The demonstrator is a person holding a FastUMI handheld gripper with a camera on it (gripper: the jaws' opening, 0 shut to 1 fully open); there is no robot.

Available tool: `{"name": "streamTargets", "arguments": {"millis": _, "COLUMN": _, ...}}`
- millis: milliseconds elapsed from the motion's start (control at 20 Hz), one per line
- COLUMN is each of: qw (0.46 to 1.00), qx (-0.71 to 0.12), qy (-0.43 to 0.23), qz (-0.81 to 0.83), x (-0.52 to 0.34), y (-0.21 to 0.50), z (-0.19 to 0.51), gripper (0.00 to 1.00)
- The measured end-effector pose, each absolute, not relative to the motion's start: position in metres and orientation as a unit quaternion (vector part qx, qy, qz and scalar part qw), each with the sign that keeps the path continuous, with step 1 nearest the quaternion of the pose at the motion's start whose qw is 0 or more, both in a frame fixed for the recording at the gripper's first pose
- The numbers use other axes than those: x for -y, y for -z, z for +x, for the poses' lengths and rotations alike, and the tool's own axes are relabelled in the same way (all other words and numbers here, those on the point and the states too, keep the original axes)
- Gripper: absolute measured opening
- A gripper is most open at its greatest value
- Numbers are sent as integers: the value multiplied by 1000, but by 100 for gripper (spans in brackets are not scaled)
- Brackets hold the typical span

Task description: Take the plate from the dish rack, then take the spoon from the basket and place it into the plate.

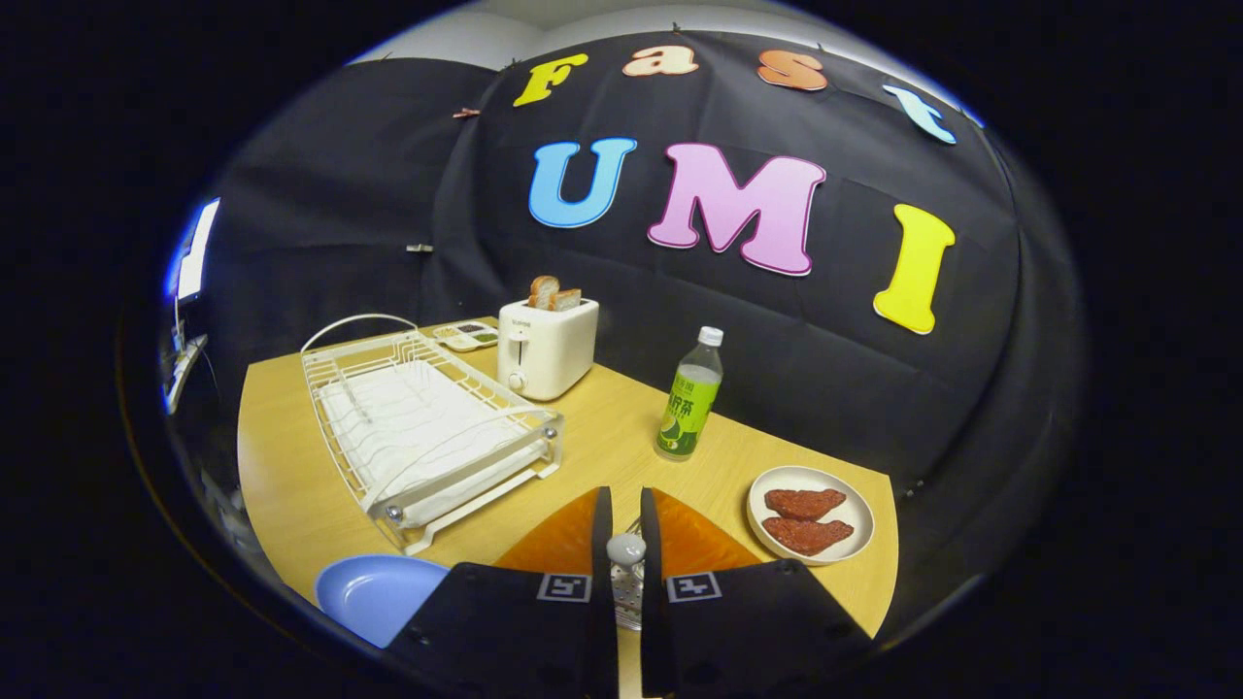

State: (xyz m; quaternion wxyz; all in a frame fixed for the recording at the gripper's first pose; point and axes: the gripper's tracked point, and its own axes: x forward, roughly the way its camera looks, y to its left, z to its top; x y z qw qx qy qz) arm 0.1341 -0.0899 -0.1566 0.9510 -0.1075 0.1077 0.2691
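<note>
On the left of the wooden tabletop (291,485), a blue plate (374,592) is seen lying flat near the front edge, just beside the left finger of the hand-held gripper (626,558) and partly hidden by it. Behind the plate, a white wire dish rack (427,427) is set lengthwise on the tabletop, with no dishes seen in its slots. Beyond the far end of the rack, a small tray with compartments (468,335) is placed, and next to it a white toaster (546,348) is stood upright, with two slices of bread (554,291) raised from its slots.

In the middle, the fingers of the hand-held gripper are drawn nearly together, with only a narrow gap left. In that gap a spoon (626,549) is seen, its rounded metal end standing up between the fingertips; both fingers appear to be pressed against it. Directly under and ahead of the fingers, an orange basket (694,539) is seen, and a perforated metal piece is glimpsed in the gap below the spoon's end.

To the right of the toaster, a green-labelled bottle (689,398) with a white cap is stood upright, well apart from the rack. Further right, near the corner of the tabletop, a white dish (811,515) is laid, and two reddish-brown pieces of meat (806,519) are carried on it.
</note>
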Motion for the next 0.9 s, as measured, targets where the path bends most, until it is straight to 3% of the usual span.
{"name": "streamTargets", "arguments": {"millis": 500, "qw": 945, "qx": -62, "qy": -317, "qz": -45, "x": 82, "y": 55, "z": 97, "gripper": 13}}
{"name": "streamTargets", "arguments": {"millis": 900, "qw": 895, "qx": -91, "qy": -429, "qz": -85, "x": 27, "y": 111, "z": 16, "gripper": 13}}
